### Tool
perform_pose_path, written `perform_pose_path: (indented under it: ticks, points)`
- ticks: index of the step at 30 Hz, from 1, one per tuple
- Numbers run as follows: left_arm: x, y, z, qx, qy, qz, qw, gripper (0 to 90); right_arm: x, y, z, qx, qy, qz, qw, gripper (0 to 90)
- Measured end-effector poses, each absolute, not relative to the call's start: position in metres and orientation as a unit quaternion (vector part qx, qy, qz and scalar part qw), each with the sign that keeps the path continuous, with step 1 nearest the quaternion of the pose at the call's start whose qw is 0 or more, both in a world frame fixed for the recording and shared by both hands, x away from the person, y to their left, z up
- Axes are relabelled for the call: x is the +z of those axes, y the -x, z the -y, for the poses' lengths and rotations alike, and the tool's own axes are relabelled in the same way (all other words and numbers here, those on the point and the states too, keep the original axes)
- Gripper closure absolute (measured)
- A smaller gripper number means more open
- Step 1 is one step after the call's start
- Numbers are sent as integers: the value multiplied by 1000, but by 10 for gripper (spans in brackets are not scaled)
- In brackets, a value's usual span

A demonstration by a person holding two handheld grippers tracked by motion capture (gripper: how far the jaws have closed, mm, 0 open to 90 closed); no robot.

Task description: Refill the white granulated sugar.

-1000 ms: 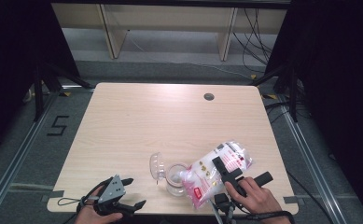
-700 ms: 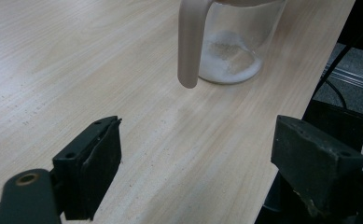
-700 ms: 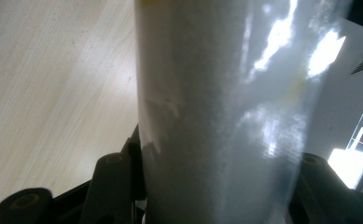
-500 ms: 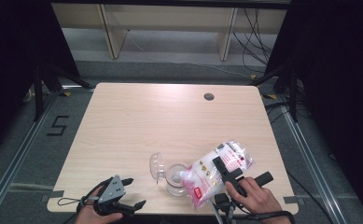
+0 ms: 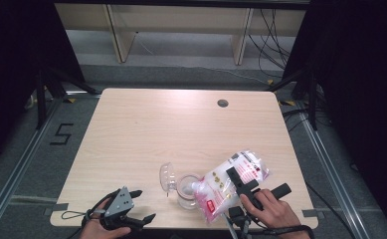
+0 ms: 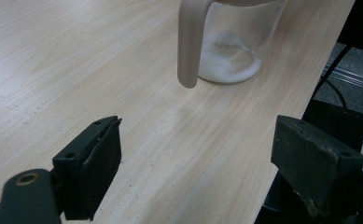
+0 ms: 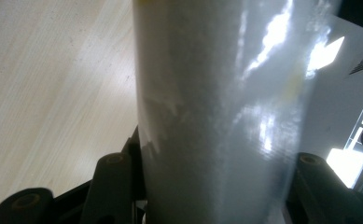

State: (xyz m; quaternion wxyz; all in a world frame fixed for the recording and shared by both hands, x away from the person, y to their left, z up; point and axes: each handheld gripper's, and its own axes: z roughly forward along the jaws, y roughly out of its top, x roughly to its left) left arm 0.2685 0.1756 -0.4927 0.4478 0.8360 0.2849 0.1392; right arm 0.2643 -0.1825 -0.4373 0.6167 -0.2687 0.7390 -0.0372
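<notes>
A clear plastic bag (image 5: 253, 169) of white powder with a pink label lies tilted over a clear jar (image 5: 185, 193) near the table's front edge, its lower end at the jar's mouth. My right gripper (image 5: 237, 180) is shut on the bag's middle. In the right gripper view the bag (image 7: 216, 116) stands between both black jaws. The jar's lid (image 5: 166, 177) hangs open to the left. My left gripper (image 5: 144, 204) rests open at the front left, apart from the jar. In the left gripper view the jar (image 6: 235, 37) has a pale handle (image 6: 191, 42) and white powder (image 6: 228, 63) at its bottom.
The wooden table (image 5: 181, 124) has a round cable hole (image 5: 223, 103) at the back right. Wooden shelving (image 5: 181, 20) stands beyond the far edge. Black curtains and metal floor rails flank both sides.
</notes>
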Motion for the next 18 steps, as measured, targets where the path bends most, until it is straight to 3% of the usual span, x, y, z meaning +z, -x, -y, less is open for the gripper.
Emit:
perform_pose_path:
  ticks: [18]
  points:
    - [-494, -269, -174, 135, -833, -287, 454, 158, -436, -264, 182, -37, 271, -737, 617, 541]
